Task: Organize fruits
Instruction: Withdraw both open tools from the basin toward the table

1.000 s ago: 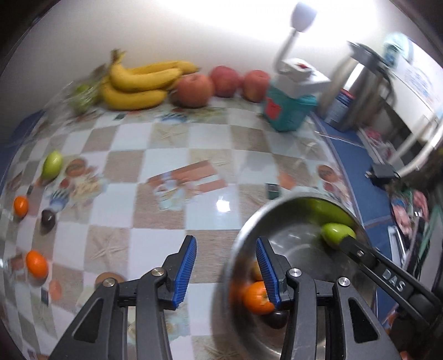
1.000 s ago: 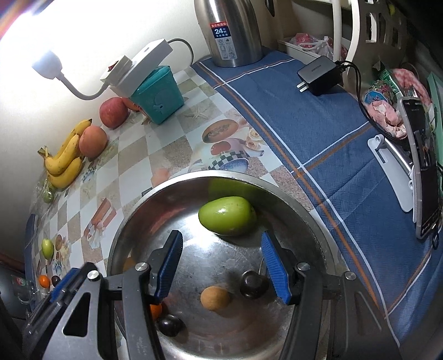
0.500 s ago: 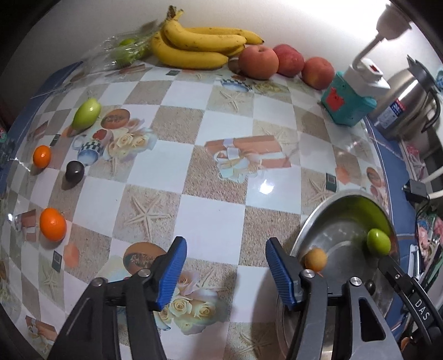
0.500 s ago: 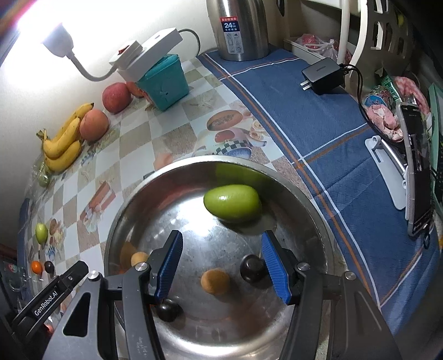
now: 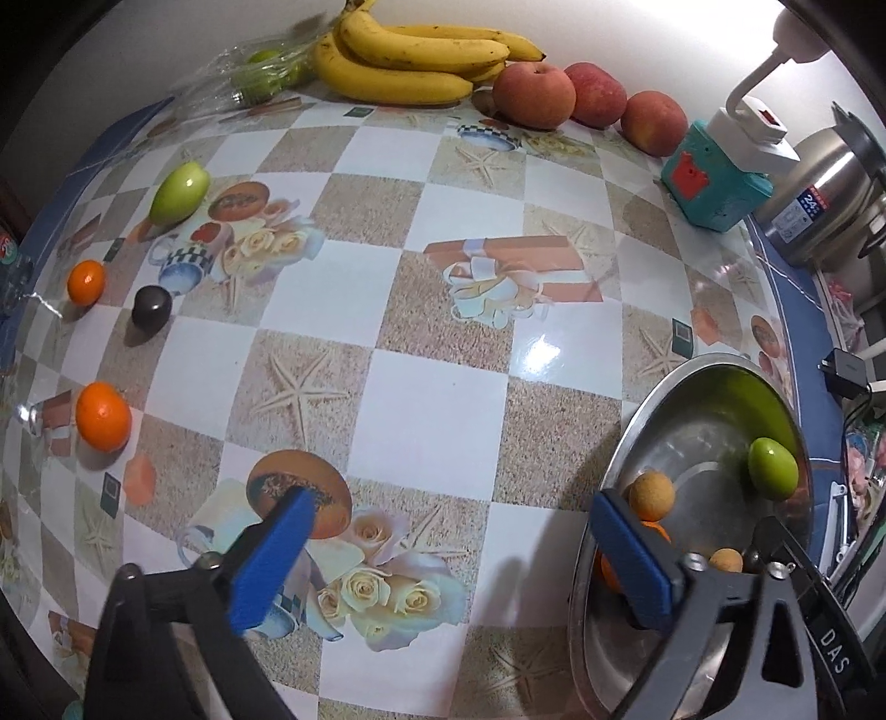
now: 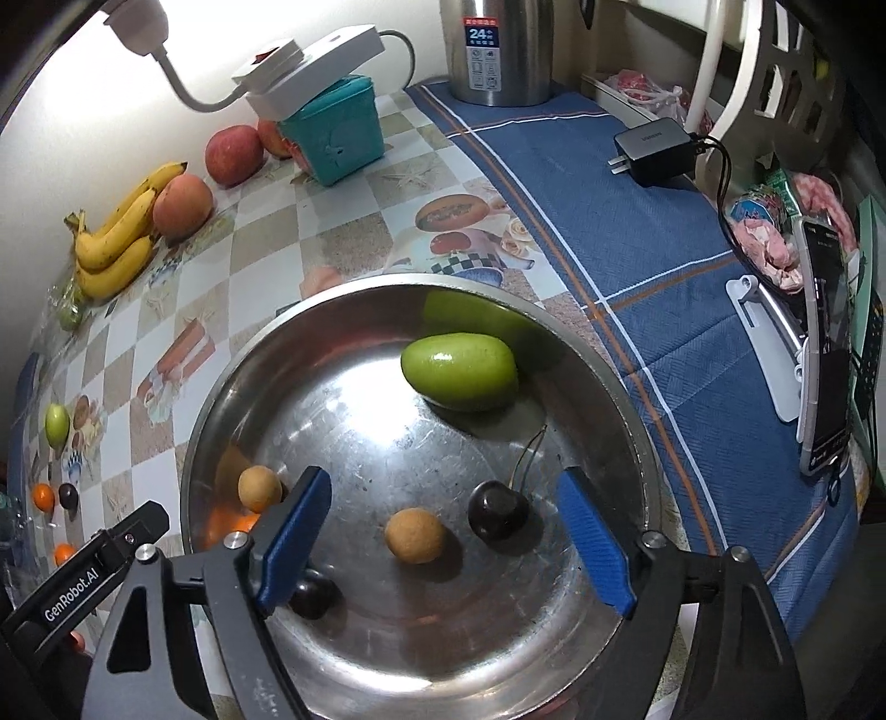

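Observation:
A steel bowl [image 6: 626,387] holds a green mango [image 6: 459,370], two tan round fruits [image 6: 415,535], two dark cherries [image 6: 496,509] and an orange [image 6: 232,523]. My right gripper [image 6: 443,537] is open and empty above the bowl. My left gripper [image 5: 448,548] is open and empty over the table, left of the bowl [image 5: 637,426]. On the table's left lie a green mango [image 5: 180,191], two oranges [image 5: 103,415] and a dark fruit [image 5: 151,307].
Bananas [image 5: 410,61], three apples [image 5: 534,94] and a bag of green fruit [image 5: 260,77] line the back wall. A teal box with a power strip [image 5: 714,183], a steel kettle [image 6: 498,50], a charger [image 6: 653,149] and a phone [image 6: 828,343] stand at the right.
My left gripper has drawn out of the bowl to the left and opened wider, leaving an orange behind. My right gripper stays open over the bowl.

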### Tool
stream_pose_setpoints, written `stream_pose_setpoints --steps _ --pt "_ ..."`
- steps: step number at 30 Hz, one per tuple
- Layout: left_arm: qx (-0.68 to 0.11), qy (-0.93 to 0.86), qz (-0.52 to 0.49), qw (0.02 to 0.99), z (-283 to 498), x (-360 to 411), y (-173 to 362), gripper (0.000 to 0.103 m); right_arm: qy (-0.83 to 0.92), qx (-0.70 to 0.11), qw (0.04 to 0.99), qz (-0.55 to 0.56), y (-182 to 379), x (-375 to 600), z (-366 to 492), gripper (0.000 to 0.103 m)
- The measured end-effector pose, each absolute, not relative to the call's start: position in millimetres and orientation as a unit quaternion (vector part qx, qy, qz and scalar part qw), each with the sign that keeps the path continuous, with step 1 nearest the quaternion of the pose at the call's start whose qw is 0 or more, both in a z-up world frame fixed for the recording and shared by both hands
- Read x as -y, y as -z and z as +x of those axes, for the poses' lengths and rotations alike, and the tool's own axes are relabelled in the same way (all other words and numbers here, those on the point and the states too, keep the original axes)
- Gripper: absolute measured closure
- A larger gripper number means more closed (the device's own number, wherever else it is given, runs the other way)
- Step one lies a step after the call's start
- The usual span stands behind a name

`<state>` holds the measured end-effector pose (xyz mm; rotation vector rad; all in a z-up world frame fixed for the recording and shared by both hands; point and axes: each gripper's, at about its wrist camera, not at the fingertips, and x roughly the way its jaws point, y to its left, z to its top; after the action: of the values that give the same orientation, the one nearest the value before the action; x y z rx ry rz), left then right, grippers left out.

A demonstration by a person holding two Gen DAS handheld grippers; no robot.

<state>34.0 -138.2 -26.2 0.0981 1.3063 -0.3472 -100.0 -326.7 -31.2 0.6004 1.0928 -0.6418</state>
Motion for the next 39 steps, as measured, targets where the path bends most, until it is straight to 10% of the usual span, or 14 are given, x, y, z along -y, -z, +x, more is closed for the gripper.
stream_pose_setpoints --steps 39 --pt "-0.543 0.197 0.130 0.806 46.0 120.4 -7.6 0.000 0.282 -0.482 0.786 0.267 20.7 292.6 -79.8 0.002"
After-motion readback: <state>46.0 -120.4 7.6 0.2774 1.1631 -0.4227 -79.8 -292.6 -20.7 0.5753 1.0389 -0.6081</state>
